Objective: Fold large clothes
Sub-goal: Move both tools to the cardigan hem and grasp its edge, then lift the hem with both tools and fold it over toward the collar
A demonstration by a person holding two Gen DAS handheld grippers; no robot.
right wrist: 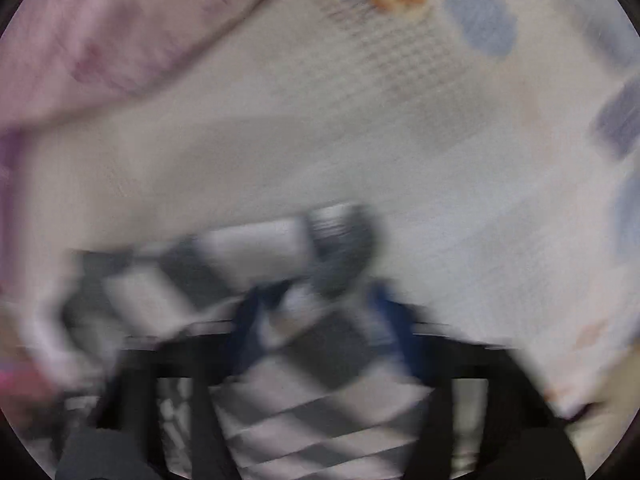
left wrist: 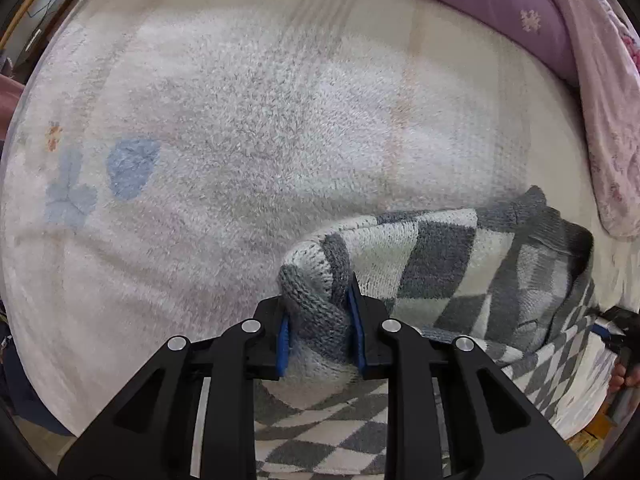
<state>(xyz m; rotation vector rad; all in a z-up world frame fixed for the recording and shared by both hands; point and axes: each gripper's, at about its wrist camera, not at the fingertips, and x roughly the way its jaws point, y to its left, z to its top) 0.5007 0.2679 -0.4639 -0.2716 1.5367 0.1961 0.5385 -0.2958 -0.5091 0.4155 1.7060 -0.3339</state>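
A grey-and-white checkered knit sweater (left wrist: 460, 264) lies bunched at the lower right of a white fleece blanket (left wrist: 248, 120). My left gripper (left wrist: 320, 320) is shut on a grey ribbed edge of the sweater, its blue pads pressing the bunched knit from both sides. The right wrist view is heavily motion-blurred. There the sweater (right wrist: 304, 360) fills the space between the blue-padded fingers of my right gripper (right wrist: 316, 312), which appears shut on it. The other gripper also shows at the right edge of the left wrist view (left wrist: 620, 332).
A purple quilt (left wrist: 500, 0) and a pink floral cover (left wrist: 600, 100) lie along the far and right edges of the bed. The blanket has blue and orange patches (left wrist: 132, 166). The pink cover also shows upper left in the right wrist view (right wrist: 100, 28).
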